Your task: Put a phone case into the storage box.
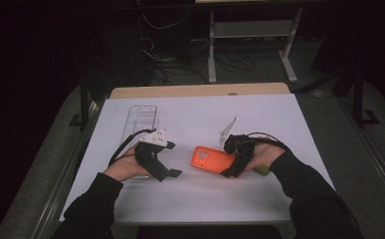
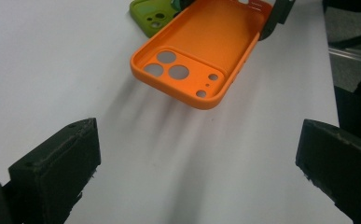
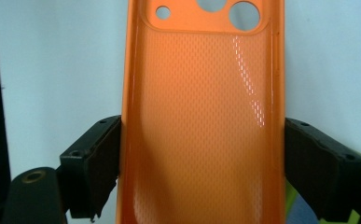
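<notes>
Looking down from the high view, my right gripper (image 1: 232, 167) holds the orange phone case (image 1: 211, 158) mid-counter (image 1: 190, 199), a clear plastic tray (image 1: 141, 119) behind my left gripper (image 1: 167, 169). The left gripper view adds a green phone case (image 2: 151, 15) beyond, my jaws wide, empty. The right gripper view: my jaws clamp the orange case's long edges.

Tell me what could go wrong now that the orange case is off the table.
The right gripper clamps the orange phone case only by its long edges near one end; the soft shell might flex and slip out. The left gripper stands open with nothing beneath the free end. The green case lies close behind and might get nudged.
</notes>
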The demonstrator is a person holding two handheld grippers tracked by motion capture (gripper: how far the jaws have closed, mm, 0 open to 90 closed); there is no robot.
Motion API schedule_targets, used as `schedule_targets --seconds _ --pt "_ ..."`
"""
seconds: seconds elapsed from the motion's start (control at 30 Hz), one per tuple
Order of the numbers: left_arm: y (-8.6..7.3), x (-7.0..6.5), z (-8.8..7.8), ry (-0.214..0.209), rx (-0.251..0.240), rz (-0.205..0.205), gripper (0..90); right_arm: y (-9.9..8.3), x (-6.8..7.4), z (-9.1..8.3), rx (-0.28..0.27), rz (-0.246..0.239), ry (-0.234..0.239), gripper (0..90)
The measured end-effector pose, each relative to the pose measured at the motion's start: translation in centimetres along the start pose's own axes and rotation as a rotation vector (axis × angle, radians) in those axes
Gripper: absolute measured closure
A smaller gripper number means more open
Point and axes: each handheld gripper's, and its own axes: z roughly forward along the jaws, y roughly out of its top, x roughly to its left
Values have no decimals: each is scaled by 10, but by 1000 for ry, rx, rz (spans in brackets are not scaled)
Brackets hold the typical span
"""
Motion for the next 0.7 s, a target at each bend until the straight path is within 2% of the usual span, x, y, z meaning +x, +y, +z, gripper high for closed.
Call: schedule_targets --seconds 0.23,0.33,0.43,0.6,0.7 --pt "20 6 2 -43 30 53 0 7 -5 -11 -7 -53 22 156" --pt "26 9 2 -56 45 80 0 10 -5 -15 -10 -74 48 156" --pt "31 9 1 -72 59 82 0 15 -5 -16 -6 -105 62 156" --pt "39 8 4 -101 86 146 0 25 -3 -15 -4 -146 88 156" --pt "42 7 8 -121 102 161 0 31 -1 -15 5 -167 95 156"
